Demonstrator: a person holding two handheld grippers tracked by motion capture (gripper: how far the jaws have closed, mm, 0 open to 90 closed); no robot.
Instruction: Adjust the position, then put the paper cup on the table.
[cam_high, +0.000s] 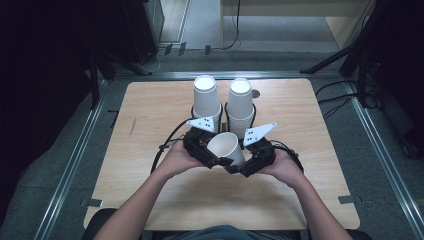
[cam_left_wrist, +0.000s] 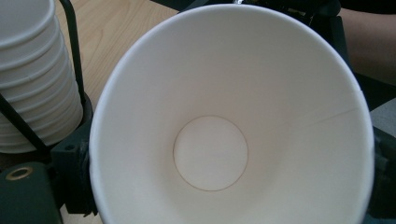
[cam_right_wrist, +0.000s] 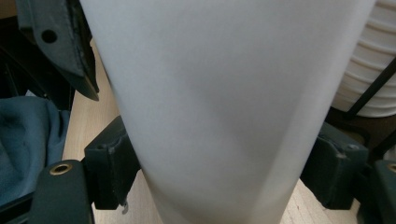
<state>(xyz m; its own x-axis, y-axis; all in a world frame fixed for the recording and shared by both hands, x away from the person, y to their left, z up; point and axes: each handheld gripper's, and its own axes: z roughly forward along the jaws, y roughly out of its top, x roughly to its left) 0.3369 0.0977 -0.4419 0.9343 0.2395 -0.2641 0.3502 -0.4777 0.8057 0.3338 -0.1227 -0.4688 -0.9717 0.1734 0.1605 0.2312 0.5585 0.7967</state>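
Observation:
A white paper cup (cam_high: 226, 145) lies tilted over the middle of the wooden table (cam_high: 150, 115), held between both grippers. My left gripper (cam_high: 214, 154) faces its open mouth. In the left gripper view I look straight into the cup (cam_left_wrist: 210, 154), and the jaws lie against its rim on both sides. My right gripper (cam_high: 239, 167) comes in from the right. In the right gripper view its black jaws press on the cup's outer wall (cam_right_wrist: 210, 116) near the narrow base. A jaw of the left gripper (cam_right_wrist: 60, 46) shows at the upper left there.
Two stacks of upturned white cups (cam_high: 206, 97) (cam_high: 240, 105) stand in black wire holders just behind the grippers. One stack (cam_left_wrist: 32, 74) is close to the left gripper, and one stack (cam_right_wrist: 369, 70) is close to the right gripper. Floor rails run along both sides of the table.

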